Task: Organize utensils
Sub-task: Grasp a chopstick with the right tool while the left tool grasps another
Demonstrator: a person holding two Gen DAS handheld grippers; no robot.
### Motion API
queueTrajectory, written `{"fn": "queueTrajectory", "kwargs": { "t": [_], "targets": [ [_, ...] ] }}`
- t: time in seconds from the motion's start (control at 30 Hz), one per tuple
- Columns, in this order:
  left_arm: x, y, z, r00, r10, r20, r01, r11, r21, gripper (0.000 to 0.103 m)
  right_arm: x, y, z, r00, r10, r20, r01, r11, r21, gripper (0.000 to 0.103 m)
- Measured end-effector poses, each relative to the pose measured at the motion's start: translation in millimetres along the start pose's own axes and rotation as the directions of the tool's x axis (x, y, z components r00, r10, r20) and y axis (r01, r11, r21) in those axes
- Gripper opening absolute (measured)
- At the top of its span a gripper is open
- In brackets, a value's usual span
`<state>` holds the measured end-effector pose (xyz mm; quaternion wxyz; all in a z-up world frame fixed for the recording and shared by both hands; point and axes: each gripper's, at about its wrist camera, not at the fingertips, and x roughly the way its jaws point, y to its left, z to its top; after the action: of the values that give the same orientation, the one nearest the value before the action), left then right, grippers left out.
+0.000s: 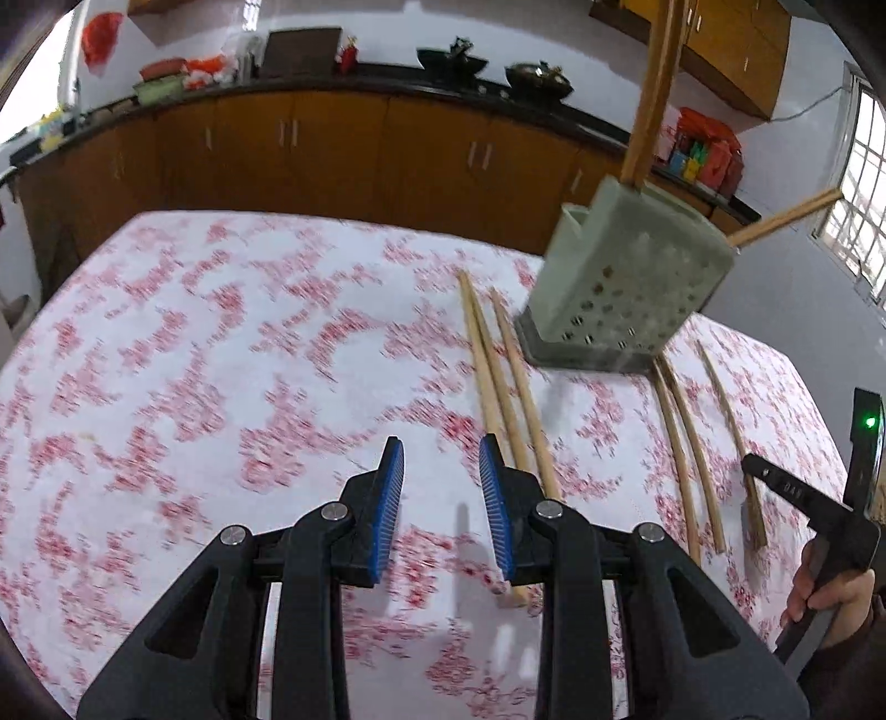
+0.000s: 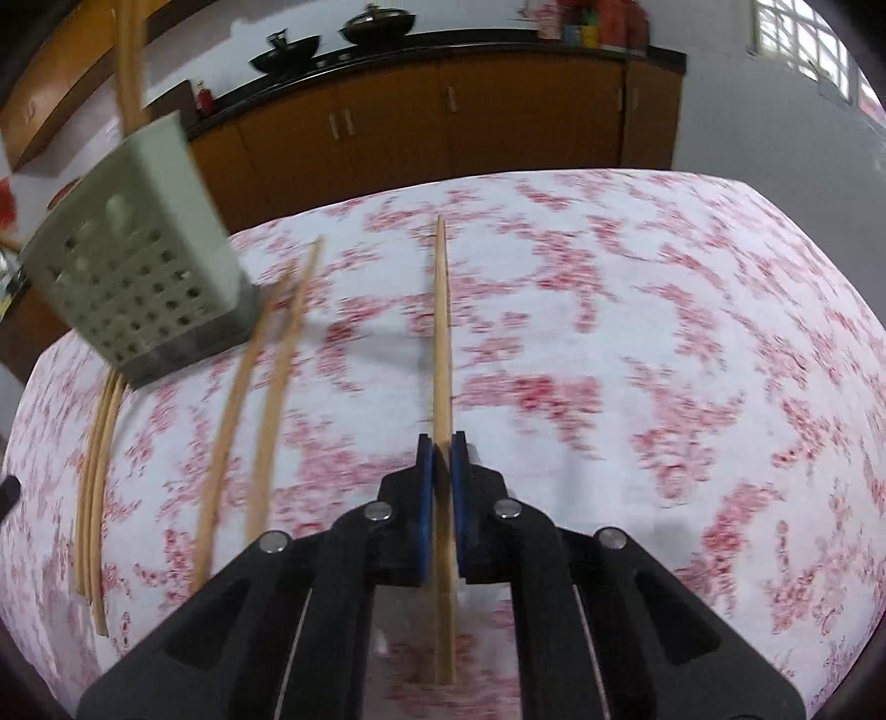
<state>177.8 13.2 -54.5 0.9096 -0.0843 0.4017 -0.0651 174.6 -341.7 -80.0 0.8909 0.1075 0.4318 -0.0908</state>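
Note:
Wooden chopsticks lie scattered on a table with a red-flowered white cloth point(image 2: 609, 332). A pale green perforated holder point(image 1: 626, 282) point(image 2: 138, 277) stands on it with a few chopsticks upright inside point(image 1: 656, 94). My right gripper point(image 2: 442, 437) is shut on a single chopstick point(image 2: 441, 332), which runs straight away between the blue pads. Whether that stick is off the cloth I cannot tell. My left gripper point(image 1: 441, 443) is open just above the cloth with nothing between its pads. Three chopsticks point(image 1: 501, 387) lie by its right finger.
Two chopsticks point(image 1: 684, 443) point(image 2: 266, 387) lie between the grippers, with a bundle point(image 2: 97, 471) further left of the right gripper. A hand point(image 1: 830, 592) grips the other tool at the right edge. Brown cabinets point(image 1: 332, 144) with woks point(image 2: 376, 22) stand behind the table.

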Motion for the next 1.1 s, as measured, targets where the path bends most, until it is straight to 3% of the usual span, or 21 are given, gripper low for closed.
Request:
{"fn": "queueTrajectory", "kwargs": {
  "t": [0.2, 0.4, 0.53, 0.63, 0.87, 1.1],
  "targets": [
    [22.3, -16.8, -5.5, 0.998, -0.02, -0.062, 0.022, 1.0, 0.023, 0.029, -1.1, 2.7, -3.8, 1.0, -0.01, 0.013, 0.01, 1.0, -0.028, 0.008],
    [37.2, -29.8, -10.1, 0.995, 0.012, -0.096, -0.006, 0.998, 0.066, 0.027, -1.1, 1.6, -3.9, 1.0, 0.003, 0.01, -0.003, 1.0, -0.028, 0.008],
    [44.0, -31.5, -11.7, 0.994, 0.046, -0.099, -0.039, 0.996, 0.078, 0.02, -0.7, 1.9, -3.8, 1.0, 0.003, 0.01, -0.003, 1.0, -0.029, 0.008],
    [45.5, -32.9, -12.5, 0.993, 0.084, -0.086, -0.076, 0.992, 0.099, 0.008, -0.7, 2.6, -3.7, 1.0, 0.001, 0.011, -0.001, 0.999, -0.034, 0.009],
    [45.7, 5.7, -0.5, 0.986, 0.149, -0.076, -0.146, 0.988, 0.05, 0.008, -2.4, 7.3, -7.8, 0.999, 0.053, 0.011, -0.053, 0.997, -0.061, 0.008],
    [42.2, 27.7, -1.8, 0.989, 0.136, -0.055, -0.13, 0.986, 0.103, 0.008, -1.5, 16.2, -10.1, 0.999, 0.029, 0.03, -0.026, 0.995, -0.098, 0.008]
  ]
}}
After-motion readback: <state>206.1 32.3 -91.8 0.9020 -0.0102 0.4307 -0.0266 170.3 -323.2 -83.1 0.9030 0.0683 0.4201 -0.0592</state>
